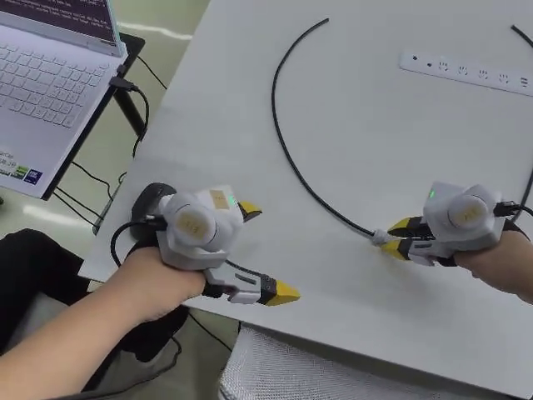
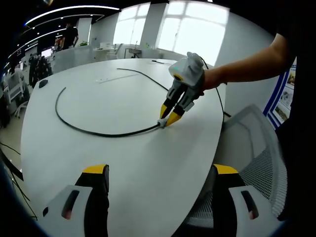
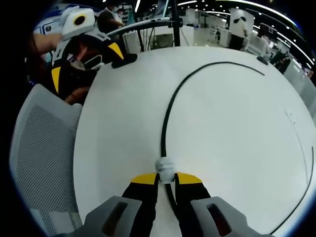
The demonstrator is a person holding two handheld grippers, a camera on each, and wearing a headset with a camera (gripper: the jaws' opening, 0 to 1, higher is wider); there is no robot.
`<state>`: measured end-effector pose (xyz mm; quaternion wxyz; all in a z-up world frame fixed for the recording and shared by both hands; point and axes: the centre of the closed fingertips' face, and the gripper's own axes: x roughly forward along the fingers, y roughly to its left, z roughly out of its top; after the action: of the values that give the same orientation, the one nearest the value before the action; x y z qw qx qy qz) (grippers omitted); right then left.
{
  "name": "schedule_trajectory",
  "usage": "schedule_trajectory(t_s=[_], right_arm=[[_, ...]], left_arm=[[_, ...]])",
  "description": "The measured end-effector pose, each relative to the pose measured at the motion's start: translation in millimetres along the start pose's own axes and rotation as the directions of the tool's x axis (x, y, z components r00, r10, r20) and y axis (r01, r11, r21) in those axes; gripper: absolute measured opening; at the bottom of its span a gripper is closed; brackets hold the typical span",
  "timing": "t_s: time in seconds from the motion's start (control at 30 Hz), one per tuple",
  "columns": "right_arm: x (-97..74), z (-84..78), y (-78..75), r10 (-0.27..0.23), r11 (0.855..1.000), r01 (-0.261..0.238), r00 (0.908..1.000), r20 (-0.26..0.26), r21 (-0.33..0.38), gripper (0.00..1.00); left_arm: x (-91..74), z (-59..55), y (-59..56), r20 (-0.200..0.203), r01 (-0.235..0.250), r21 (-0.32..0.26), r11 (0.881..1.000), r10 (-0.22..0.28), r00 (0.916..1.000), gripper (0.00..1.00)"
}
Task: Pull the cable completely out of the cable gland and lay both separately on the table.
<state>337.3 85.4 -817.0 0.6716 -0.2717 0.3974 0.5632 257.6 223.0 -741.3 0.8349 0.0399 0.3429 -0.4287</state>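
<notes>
Where the cable (image 1: 286, 157) lies: curved across the white table (image 1: 375, 125).
Gland (image 1: 381, 237): white, on its near end.
Right gripper (image 1: 391, 237): pinching the cable behind it.
Left gripper (image 1: 273, 252): spread, at table edge.
Nearby: power strip (image 1: 462, 73), laptop (image 1: 50, 75).

My left gripper (image 1: 266, 250) and right gripper (image 1: 393, 237) are pale grey with yellow tips. Black cable (image 1: 283, 142), white gland (image 1: 381, 237), white table (image 1: 375, 108). Far right, a white strip (image 1: 466, 72); far left, a silver laptop (image 1: 50, 83).

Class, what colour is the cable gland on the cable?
White; the cable gland shows best in the right gripper view.
</notes>
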Motion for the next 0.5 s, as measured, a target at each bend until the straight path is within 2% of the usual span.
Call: schedule_trajectory(t_s=[0.23, 0.33, 0.5], right_arm=[[-2.2, -1.7, -1.4, -0.002, 1.0, 0.002, 0.9999, -0.01, -0.006, 0.08], [-6.6, -1.7, -1.5, -0.001, 1.0, 0.001, 1.0, -0.006, 0.008, 0.07], [-20.8, 3.8, 8.9, 0.026, 1.0, -0.026, 0.9995, 0.02, 0.015, 0.07]], left_arm=[[4.5, 2.4, -4.9, -0.002, 0.005, 0.0, 1.0, -0.005, 1.0, 0.84], [7.1, 5.3, -11.2, 0.002, 0.008, -0.001, 1.0, -0.008, 1.0, 0.82], [12.3, 12.1, -19.8, 0.007, 0.011, -0.006, 1.0, -0.011, 0.9999, 0.79]])
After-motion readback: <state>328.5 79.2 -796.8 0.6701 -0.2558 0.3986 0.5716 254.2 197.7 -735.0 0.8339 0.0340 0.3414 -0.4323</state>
